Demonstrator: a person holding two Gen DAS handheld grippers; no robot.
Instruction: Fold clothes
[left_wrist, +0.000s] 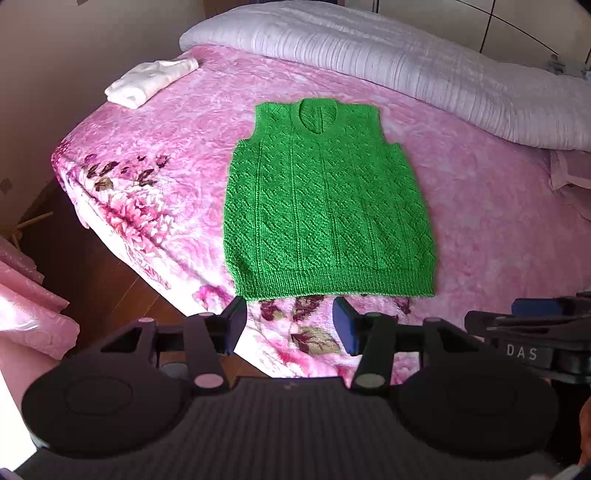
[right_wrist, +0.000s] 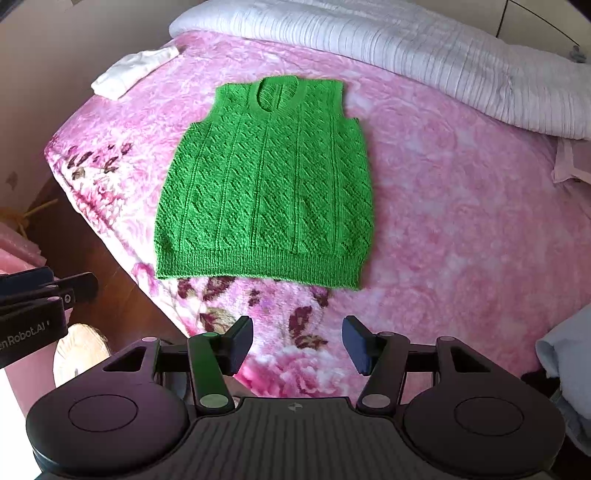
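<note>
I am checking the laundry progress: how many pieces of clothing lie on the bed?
2. A green knitted vest lies flat in the middle of the pink bed cover, and a folded white garment sits near the far left corner. More could lie outside the views.

the white quilt (left_wrist: 369, 55) and a grey cloth (right_wrist: 565, 354) run off frame.

bed (left_wrist: 480, 229) (pink floral) | green vest (left_wrist: 328, 206) flat | folded white cloth (left_wrist: 151, 81) | quilt (left_wrist: 388, 55)
</note>
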